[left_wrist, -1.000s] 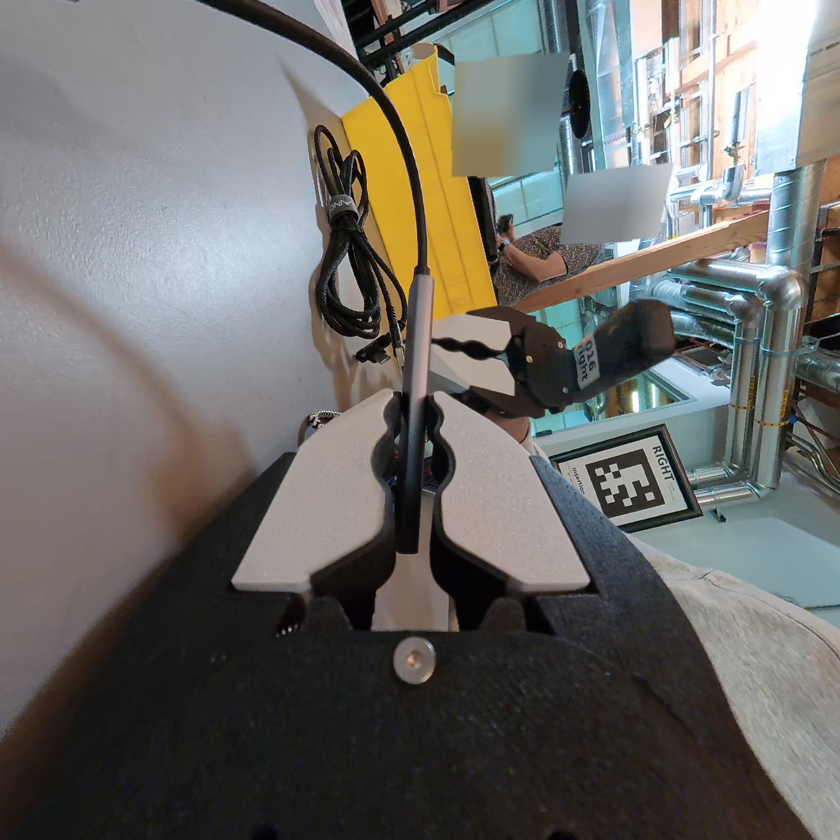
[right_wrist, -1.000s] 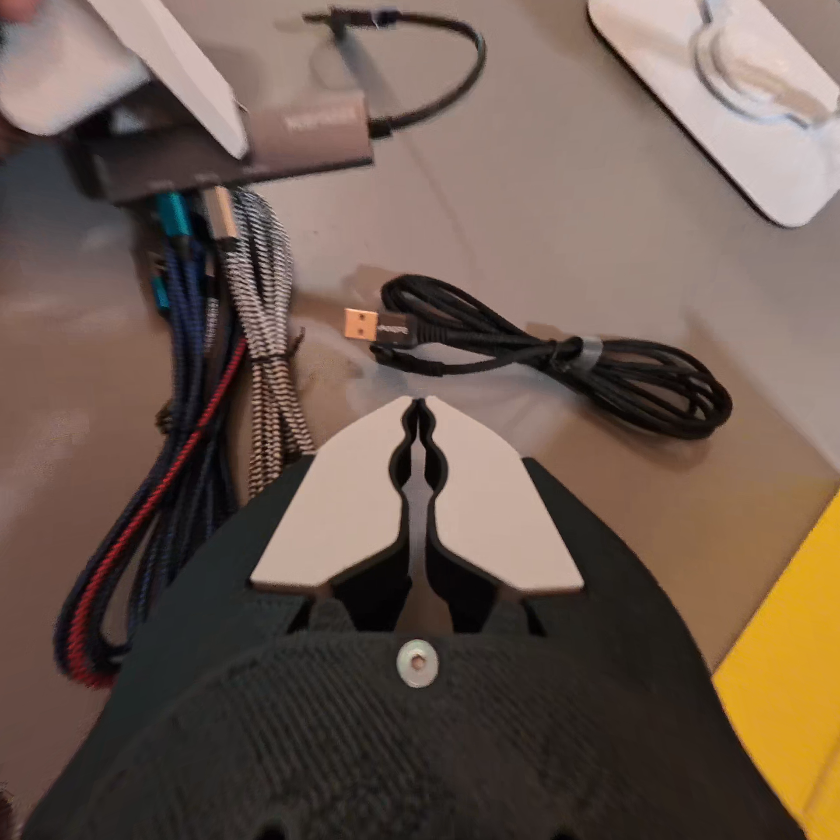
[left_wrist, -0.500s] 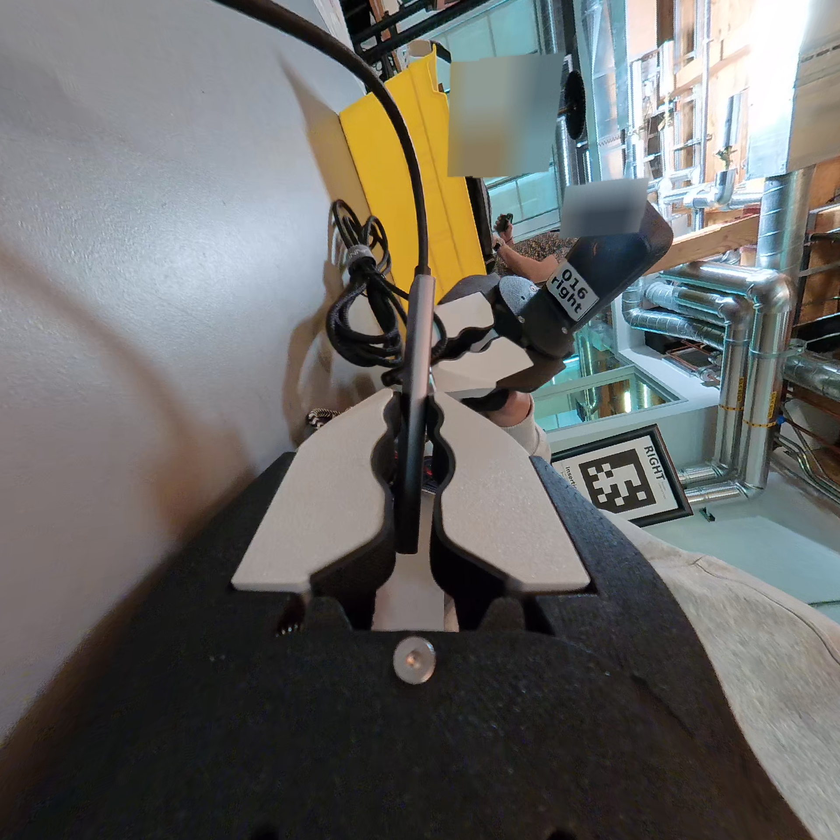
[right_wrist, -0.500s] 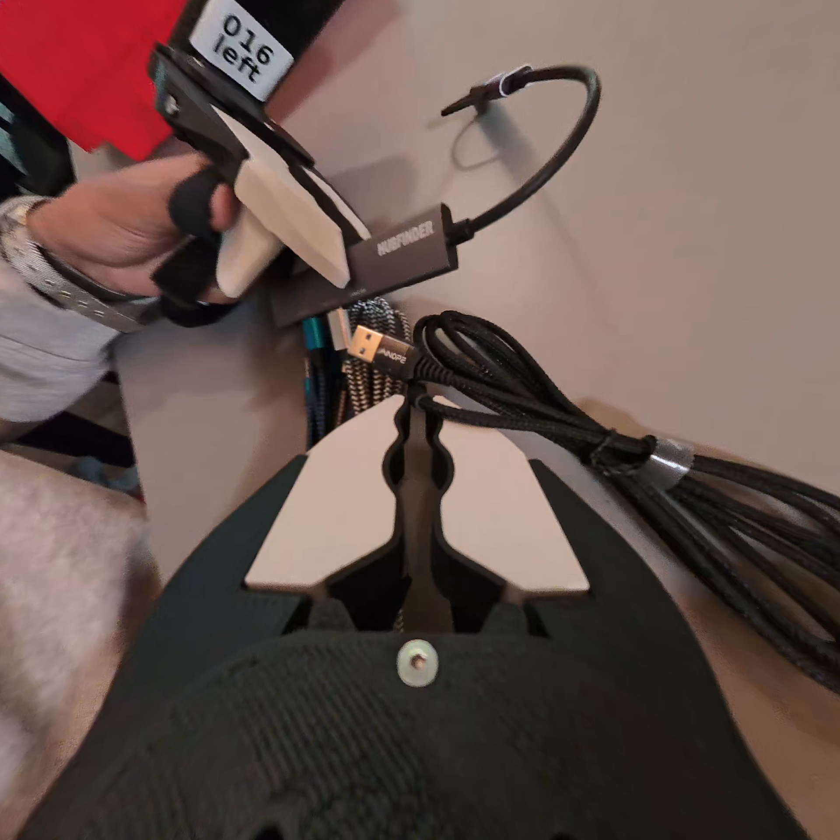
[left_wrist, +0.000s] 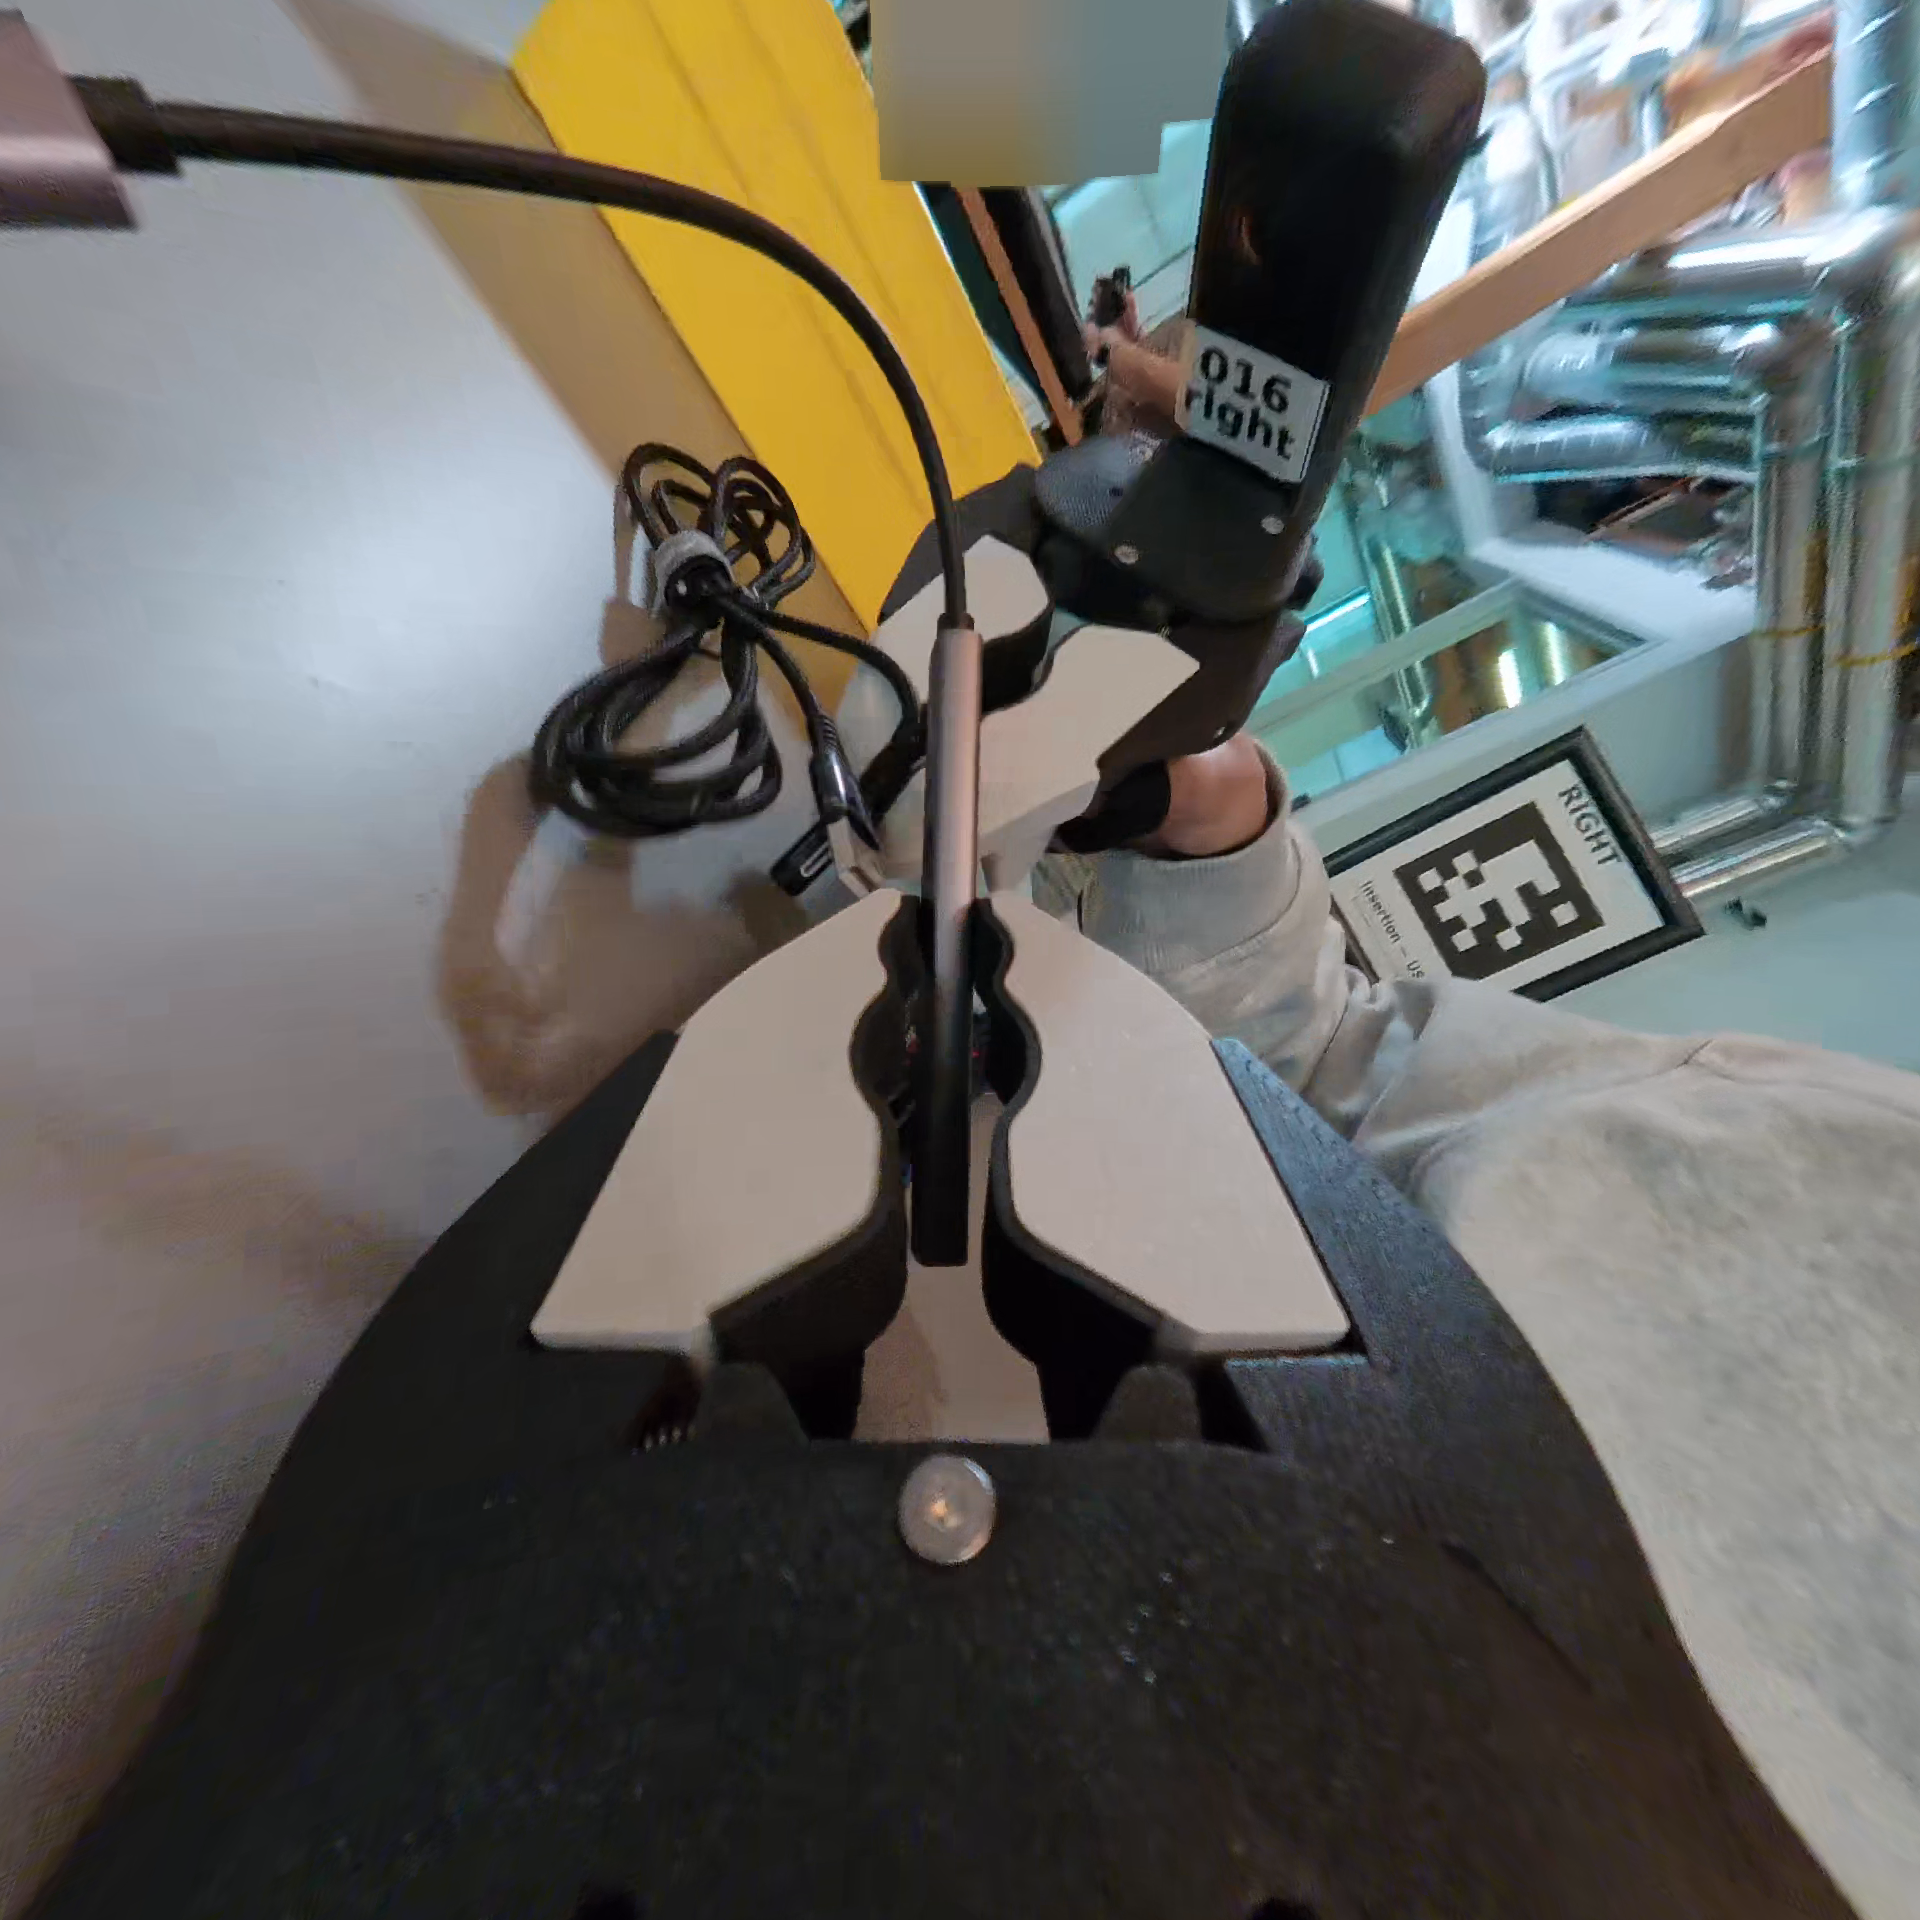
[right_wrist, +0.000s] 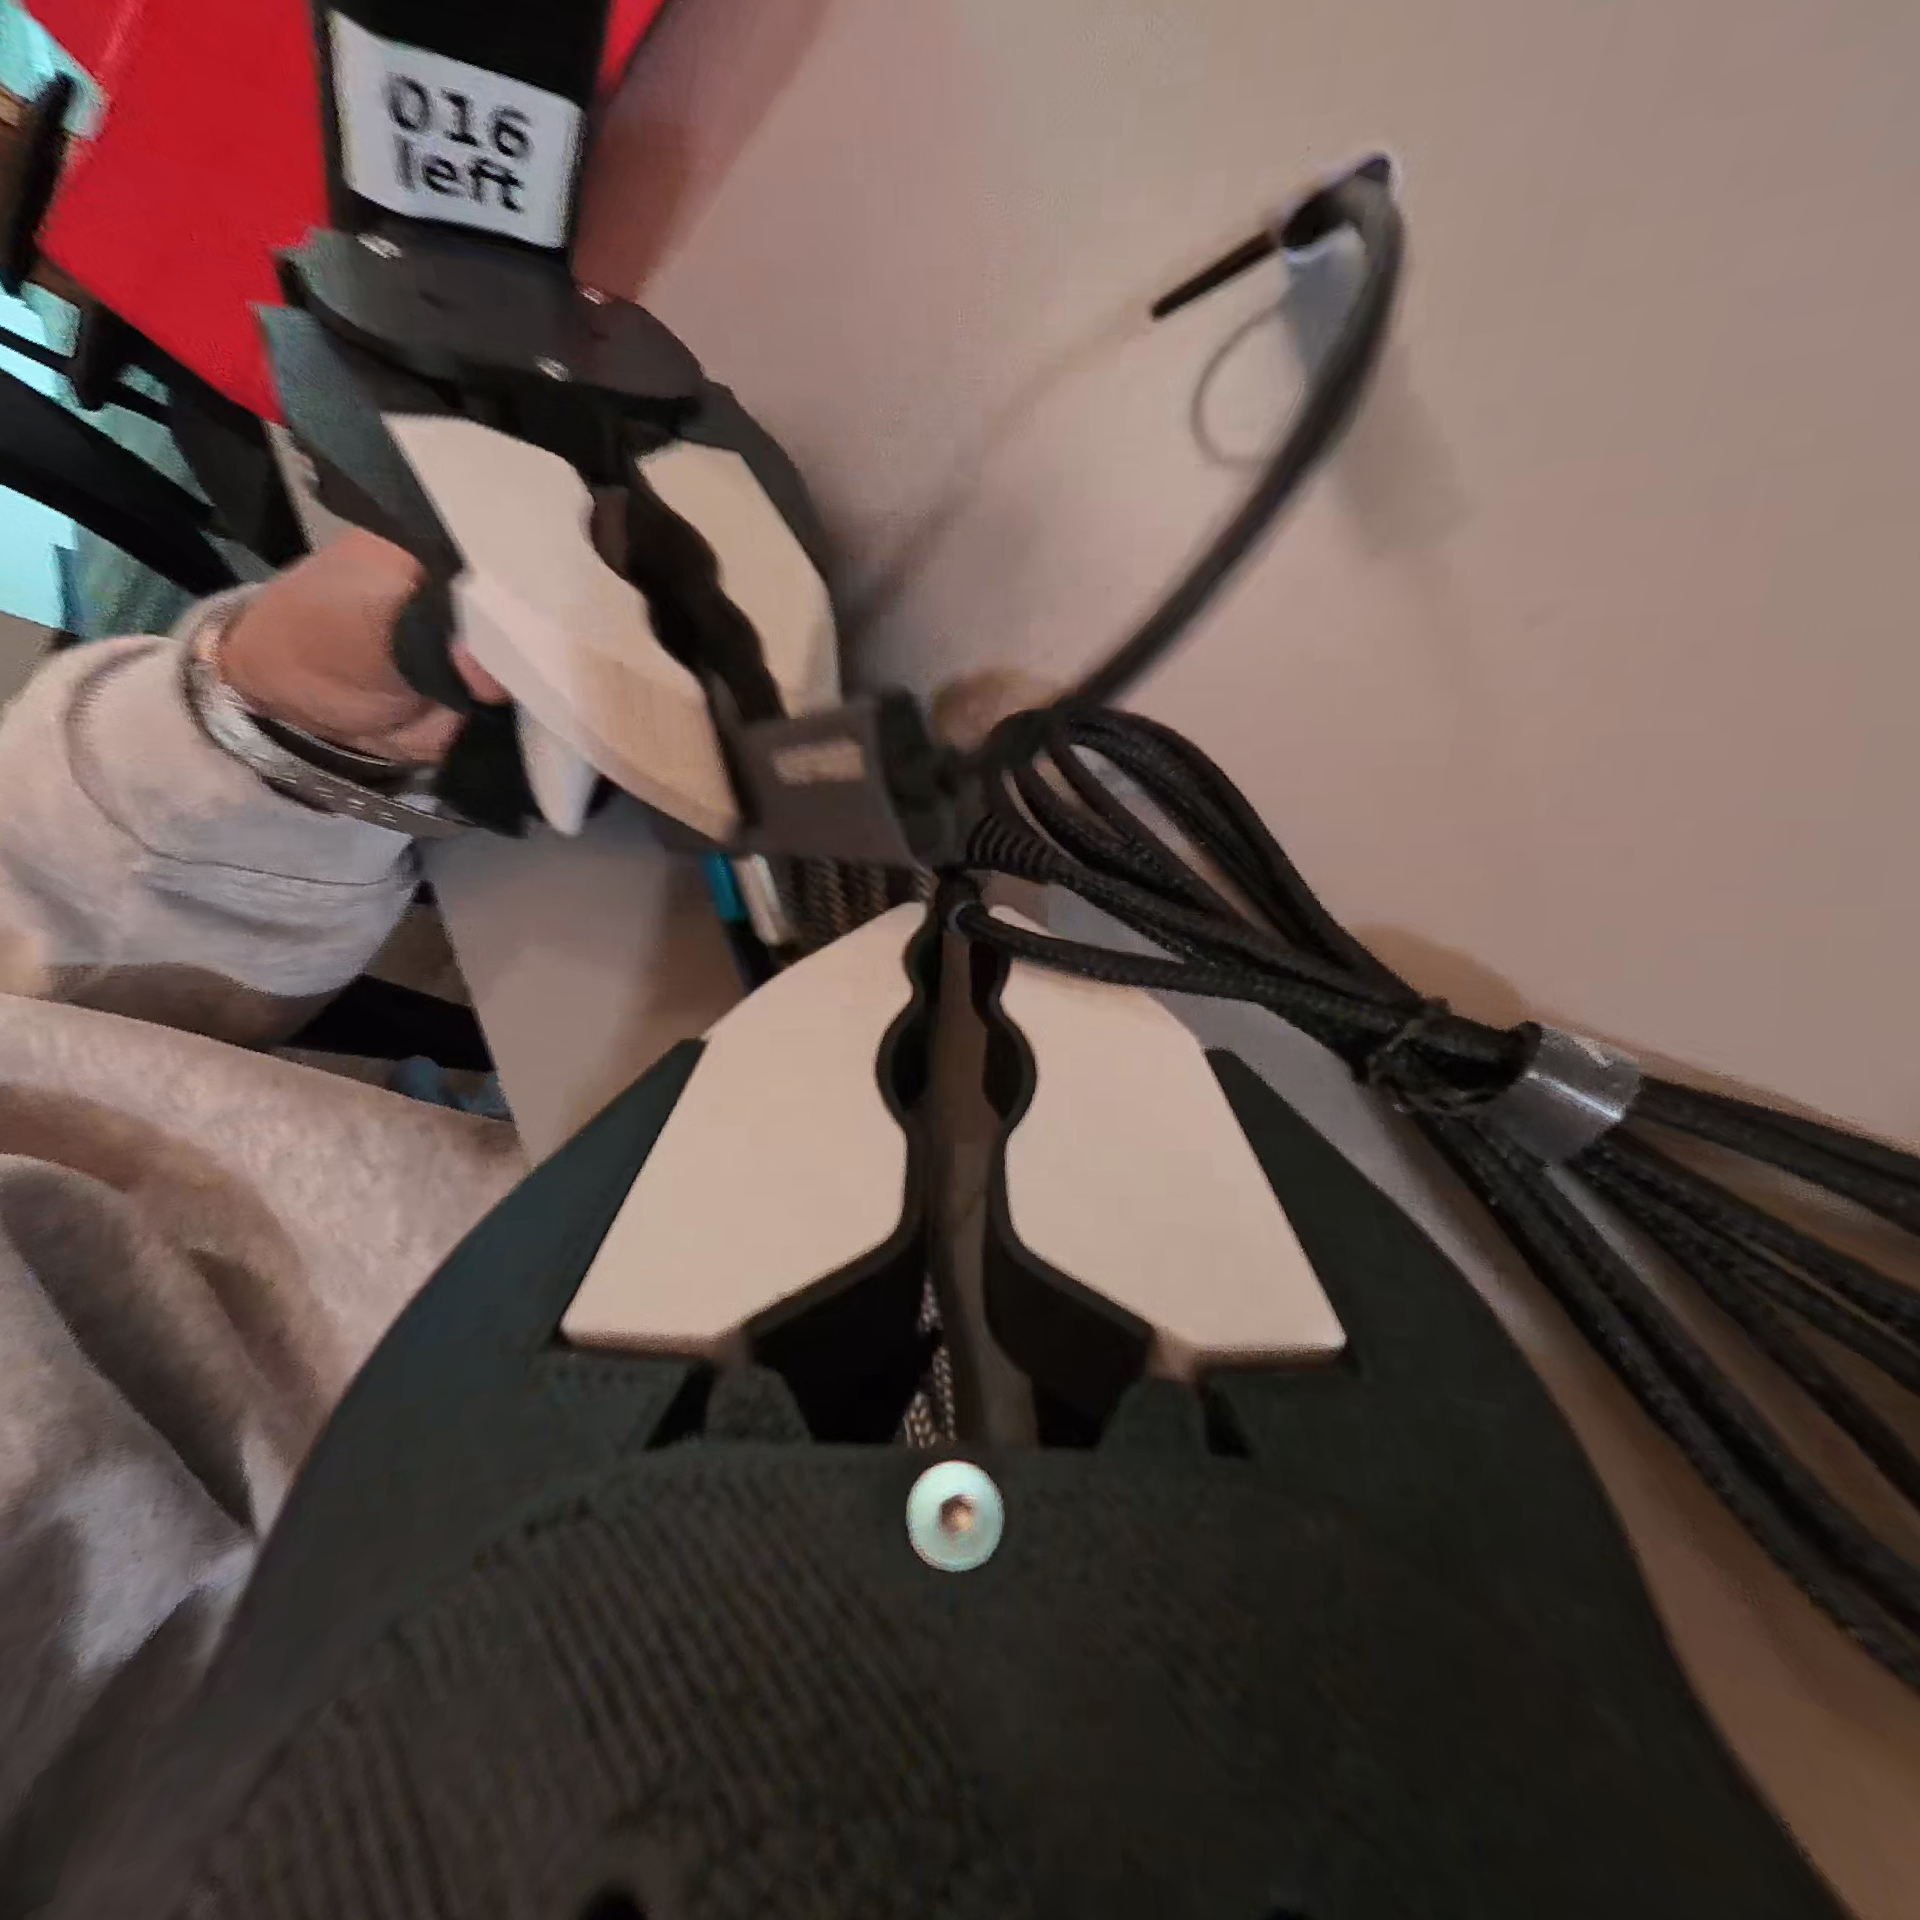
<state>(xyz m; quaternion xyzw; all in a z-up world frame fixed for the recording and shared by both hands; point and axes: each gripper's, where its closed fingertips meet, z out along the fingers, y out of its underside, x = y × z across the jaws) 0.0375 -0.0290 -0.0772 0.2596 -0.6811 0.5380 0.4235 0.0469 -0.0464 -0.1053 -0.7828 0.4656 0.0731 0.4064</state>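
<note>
Left wrist view shows our left gripper (left_wrist: 943, 935) clamped edge-on around a slim grey USB hub (left_wrist: 951, 790), whose black lead (left_wrist: 727, 218) arcs far left to a plug cut off by the frame. Our right gripper (right_wrist: 951, 914) pinches a strand of the bundled black cable (right_wrist: 1299, 997); its connector, just beside the hub, is blurred and partly hidden in the right wrist view. Braided cables (right_wrist: 831, 894) below the hub are mostly hidden. Beyond lie the grey table (left_wrist: 260, 520) and a yellow bin (left_wrist: 748, 260), contents unseen.
</note>
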